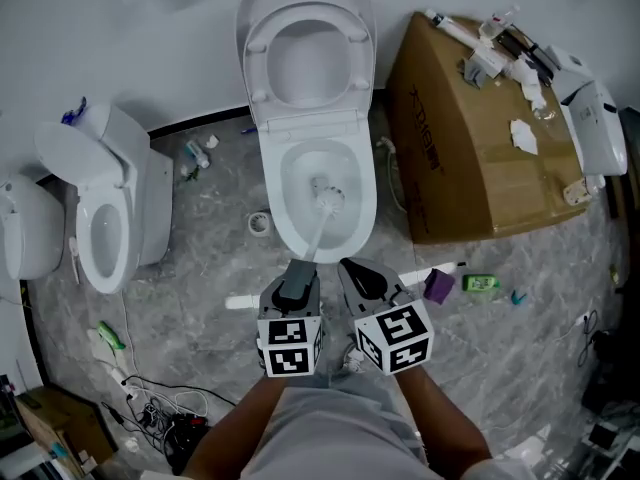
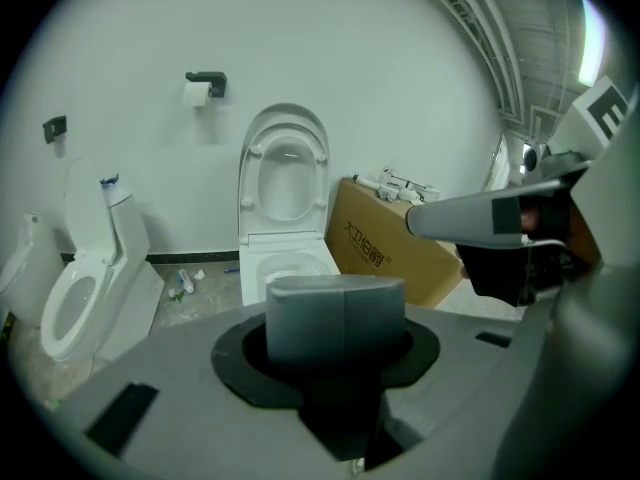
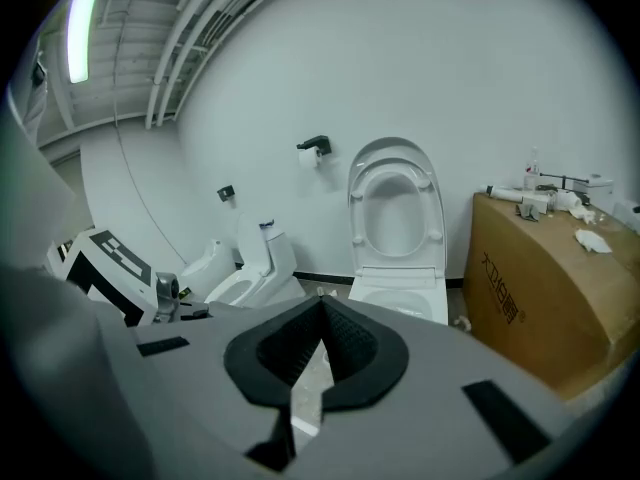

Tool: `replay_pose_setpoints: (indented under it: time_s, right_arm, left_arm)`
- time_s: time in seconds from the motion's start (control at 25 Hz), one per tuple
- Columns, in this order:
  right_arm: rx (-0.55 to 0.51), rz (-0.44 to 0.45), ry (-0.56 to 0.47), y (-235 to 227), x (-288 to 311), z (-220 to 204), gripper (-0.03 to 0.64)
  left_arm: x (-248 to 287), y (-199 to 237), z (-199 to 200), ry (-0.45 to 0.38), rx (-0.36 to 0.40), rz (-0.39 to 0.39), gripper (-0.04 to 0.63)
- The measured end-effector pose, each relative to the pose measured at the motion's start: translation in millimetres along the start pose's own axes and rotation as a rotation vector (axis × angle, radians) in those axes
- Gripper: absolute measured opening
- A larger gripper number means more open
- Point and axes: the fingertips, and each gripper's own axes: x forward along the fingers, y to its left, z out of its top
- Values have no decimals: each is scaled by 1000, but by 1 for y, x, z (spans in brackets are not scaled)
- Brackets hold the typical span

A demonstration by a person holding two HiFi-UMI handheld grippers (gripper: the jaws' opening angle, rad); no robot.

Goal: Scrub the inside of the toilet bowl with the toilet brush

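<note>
I am looking steeply down at a grey marbled floor (image 1: 200, 278) that meets a plain white wall (image 1: 150, 58). In the middle stands a white toilet (image 1: 272, 183) with its lid and seat raised against the wall and its bowl (image 1: 300, 180) open towards me. To the right of it, close beside it, is a large brown cardboard box (image 1: 470, 158) with white odds and ends (image 1: 500, 53) scattered on top. To the left, well apart, stands a second white toilet (image 1: 135, 168) with its seat down and lid up. At the bottom of the head view my two grippers sit side by side in front of the middle toilet, each with its marker cube nearest me. The left gripper (image 1: 298, 271) points at the bowl, and its own view shows the jaws pressed tight on a grey block, the top end of the toilet brush (image 1: 326, 200) handle. From there the pale handle runs forward and down over the front rim, and the white bristled head sits inside the bowl, low and near the centre. The right gripper (image 1: 352, 268) lies just beside the left and touches nothing; in its own view the black pads (image 3: 350, 340) meet at their tips with nothing between them. On the floor to the right of the grippers lie a small purple item (image 1: 438, 285) and a green bottle (image 1: 481, 282). A tangle of dark cables (image 1: 150, 408) lies at the lower left.
</note>
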Motion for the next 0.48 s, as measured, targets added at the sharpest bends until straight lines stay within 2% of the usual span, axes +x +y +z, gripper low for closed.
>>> replay_pose_setpoints:
  time_s: [0.2,0.48]
  right_arm:
    - [27,-50,58,-27,57,0,-3]
    - [79,-121,120,-65,108,-18,-3]
  left_arm:
    - [61,32,-2,78,-16,-41,158]
    - [136,55,-18,179,-28,-108,158]
